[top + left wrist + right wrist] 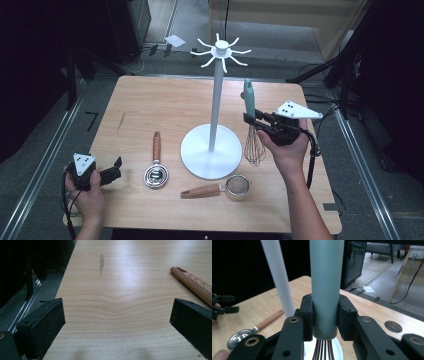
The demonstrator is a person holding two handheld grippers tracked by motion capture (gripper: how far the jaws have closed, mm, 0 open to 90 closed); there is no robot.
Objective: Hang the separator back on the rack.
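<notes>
While the right gripper [251, 120] clamps the whisk [251, 127] upright beside the white hook stand [214, 125], a strainer [235, 187] and ladle [156, 170] lie near; left gripper [116, 170] rests open (holding nothing) on the wooden table [165, 100].

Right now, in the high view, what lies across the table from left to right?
left gripper → wooden-handled round utensil → white hook stand → whisk → right gripper, shut on the whisk's handle.
</notes>
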